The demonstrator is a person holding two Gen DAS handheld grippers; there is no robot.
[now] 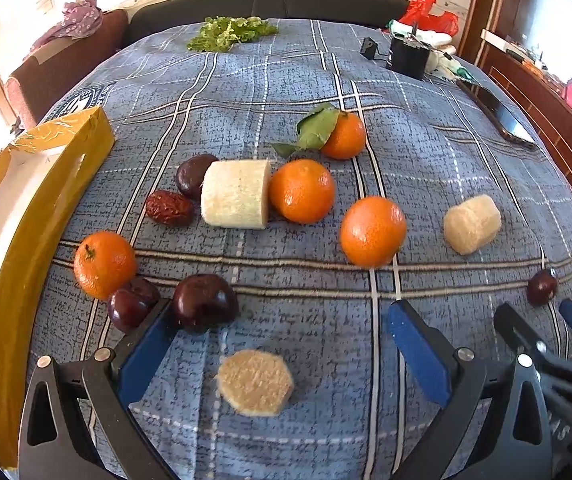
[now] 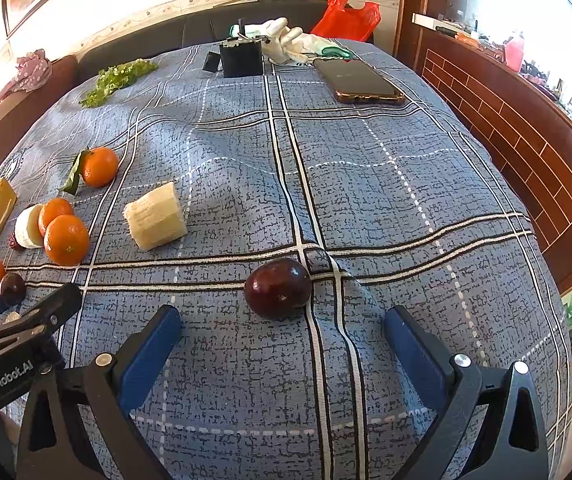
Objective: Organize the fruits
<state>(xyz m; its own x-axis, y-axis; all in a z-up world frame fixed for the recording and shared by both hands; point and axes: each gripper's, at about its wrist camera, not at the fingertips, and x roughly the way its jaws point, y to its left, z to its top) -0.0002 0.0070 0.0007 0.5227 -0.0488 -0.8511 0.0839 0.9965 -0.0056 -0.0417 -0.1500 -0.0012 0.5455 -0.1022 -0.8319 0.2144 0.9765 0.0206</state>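
Both tongs spread apart, nothing picked up yet.
That round dark plum [image 2: 278, 288] sits just ahead of the right gripper [image 2: 282, 344] on soft bedding; probably rolls if nudged. Left gripper [image 1: 282, 332] crowds another plum [image 1: 204, 303].

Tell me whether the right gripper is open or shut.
Open: the right gripper has its blue jaws spread wide, empty, with the dark red round plum on the cloth just ahead.

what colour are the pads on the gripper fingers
Blue, on black frames. The right gripper's fingers show it best in the right wrist view.
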